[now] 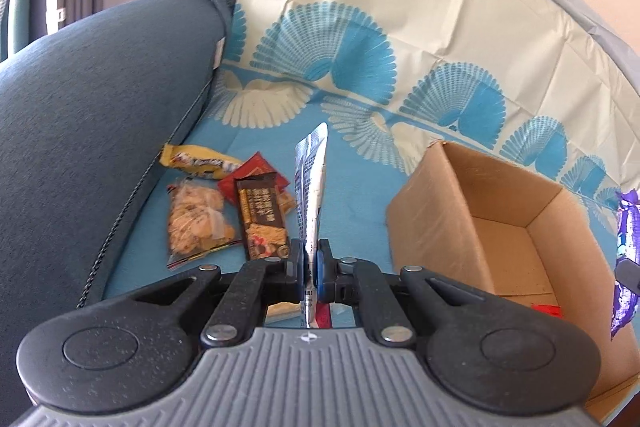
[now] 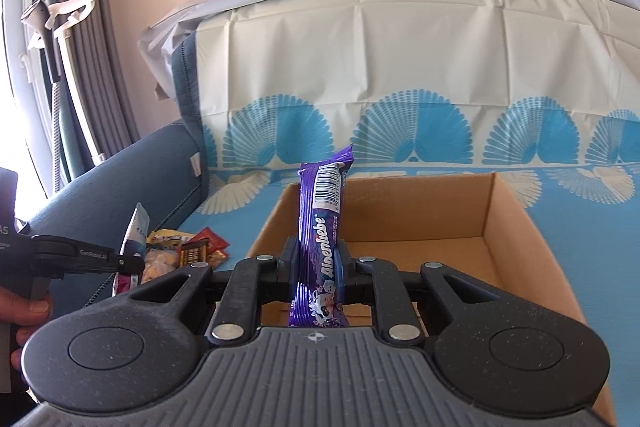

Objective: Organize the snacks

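Observation:
My left gripper [image 1: 311,259] is shut on a thin silver-white sachet [image 1: 311,183] that stands up edge-on between the pads. Left of it lies a small pile of snacks: a clear bag of biscuits [image 1: 198,219], a brown chocolate biscuit bar [image 1: 262,215], a yellow wrapper [image 1: 196,161] and a red packet [image 1: 256,171]. An open cardboard box [image 1: 436,203] sits to the right. My right gripper [image 2: 318,267] is shut on a purple Alpenliebe candy stick [image 2: 322,211], held upright over the near edge of the box [image 2: 516,215]. The left gripper [image 2: 128,259] and its sachet [image 2: 136,231] show at the right view's left.
Everything rests on a blue sofa seat cover with a fan pattern [image 1: 360,187], cream on the backrest [image 2: 360,59]. A dark blue armrest [image 1: 80,131] rises at the left. A red wrapper [image 1: 546,309] lies inside the box. A person's hand [image 2: 28,307] grips the left tool. Curtains [image 2: 84,47] hang at the far left.

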The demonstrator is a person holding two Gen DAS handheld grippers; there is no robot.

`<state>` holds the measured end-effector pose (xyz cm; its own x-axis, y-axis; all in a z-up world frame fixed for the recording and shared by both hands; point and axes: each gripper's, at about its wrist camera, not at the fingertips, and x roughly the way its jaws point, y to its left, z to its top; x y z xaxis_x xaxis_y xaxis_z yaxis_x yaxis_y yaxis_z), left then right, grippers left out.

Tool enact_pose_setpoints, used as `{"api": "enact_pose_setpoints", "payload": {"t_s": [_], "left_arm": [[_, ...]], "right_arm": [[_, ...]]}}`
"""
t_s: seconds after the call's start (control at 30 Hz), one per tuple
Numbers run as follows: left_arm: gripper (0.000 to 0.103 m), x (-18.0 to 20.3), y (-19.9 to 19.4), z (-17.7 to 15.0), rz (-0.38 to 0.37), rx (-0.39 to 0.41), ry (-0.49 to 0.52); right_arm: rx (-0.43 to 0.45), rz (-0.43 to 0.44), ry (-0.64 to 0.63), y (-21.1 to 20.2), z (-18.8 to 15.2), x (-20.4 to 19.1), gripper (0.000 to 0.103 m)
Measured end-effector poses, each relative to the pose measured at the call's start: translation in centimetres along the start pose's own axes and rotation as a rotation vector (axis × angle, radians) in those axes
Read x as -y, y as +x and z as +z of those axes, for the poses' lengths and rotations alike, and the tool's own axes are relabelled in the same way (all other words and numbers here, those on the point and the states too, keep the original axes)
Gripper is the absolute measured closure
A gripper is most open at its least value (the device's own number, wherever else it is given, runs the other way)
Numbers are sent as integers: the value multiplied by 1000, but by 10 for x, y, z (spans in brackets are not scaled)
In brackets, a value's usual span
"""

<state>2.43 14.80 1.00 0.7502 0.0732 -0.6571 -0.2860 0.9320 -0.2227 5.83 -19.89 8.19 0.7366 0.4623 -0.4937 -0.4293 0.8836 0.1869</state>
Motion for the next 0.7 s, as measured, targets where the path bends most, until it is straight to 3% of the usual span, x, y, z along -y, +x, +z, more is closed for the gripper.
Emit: {"api": "enact_pose_setpoints", "payload": {"t_s": [0.27, 0.7], "left_arm": [[97, 35, -7, 0, -48, 96, 75], [97, 102, -32, -8, -217, 275, 165]], "right_arm": [[14, -60, 22, -8, 1, 23, 85], [-2, -138, 37, -12, -4, 40, 85]]}}
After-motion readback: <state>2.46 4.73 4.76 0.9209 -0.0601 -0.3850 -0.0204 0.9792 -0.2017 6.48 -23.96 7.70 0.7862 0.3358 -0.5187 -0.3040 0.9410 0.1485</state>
